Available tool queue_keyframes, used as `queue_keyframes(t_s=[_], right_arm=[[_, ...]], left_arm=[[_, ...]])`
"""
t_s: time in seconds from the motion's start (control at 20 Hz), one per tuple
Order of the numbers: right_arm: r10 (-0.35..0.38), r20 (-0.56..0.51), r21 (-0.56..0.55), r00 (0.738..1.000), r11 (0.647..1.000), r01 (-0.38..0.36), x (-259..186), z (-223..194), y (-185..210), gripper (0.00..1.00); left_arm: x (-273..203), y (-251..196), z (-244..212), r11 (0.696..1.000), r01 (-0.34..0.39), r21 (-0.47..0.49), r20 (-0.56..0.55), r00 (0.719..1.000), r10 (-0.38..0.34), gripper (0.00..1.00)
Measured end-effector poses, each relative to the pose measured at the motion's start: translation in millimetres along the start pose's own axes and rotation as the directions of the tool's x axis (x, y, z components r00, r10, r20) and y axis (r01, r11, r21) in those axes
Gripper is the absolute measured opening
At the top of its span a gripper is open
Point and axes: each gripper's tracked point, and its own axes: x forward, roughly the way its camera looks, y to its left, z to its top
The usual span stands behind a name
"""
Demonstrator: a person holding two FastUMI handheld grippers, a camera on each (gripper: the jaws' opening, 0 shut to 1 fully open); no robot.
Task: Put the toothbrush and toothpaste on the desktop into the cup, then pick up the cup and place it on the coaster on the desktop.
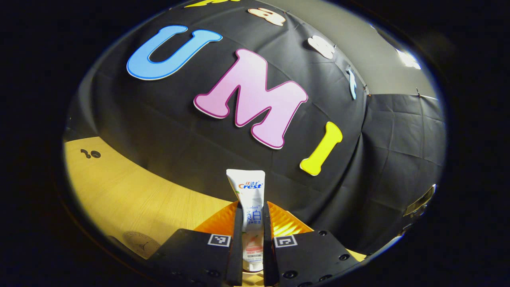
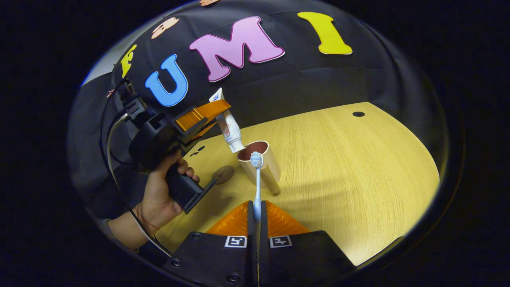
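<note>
Left gripper (image 1: 250,239) pinching toothpaste (image 1: 248,191) seemingly above cup (image 2: 261,165), right gripper (image 2: 257,223) clamping toothbrush (image 2: 257,179)

Left gripper (image 1: 252,243): black housing blocks, each bearing a square fiducial marker and round screw heads, backed by ribbed orange panels. Right gripper (image 2: 255,223): same construction. In the right gripper view, a hand (image 2: 159,199) grips a black handle; black cables loop behind, possibly to a camera mount.

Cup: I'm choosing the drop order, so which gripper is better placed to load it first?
Left, probably. The left gripper holds the toothpaste cap-down at the cup mouth; the right gripper's toothbrush sits nearer the camera.
</note>
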Motion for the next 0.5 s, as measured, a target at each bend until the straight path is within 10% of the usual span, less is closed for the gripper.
queue_keyframes(t_s=[0.5], right_arm=[[0.009,0.003,0.029,1.0,1.0,-0.009,0.2,-1.1,-13.5,0.06]], left_arm=[[11.6,0.5,-62.9,0.994,-0.023,0.109,-0.11,0.993,0.035,0.28]])
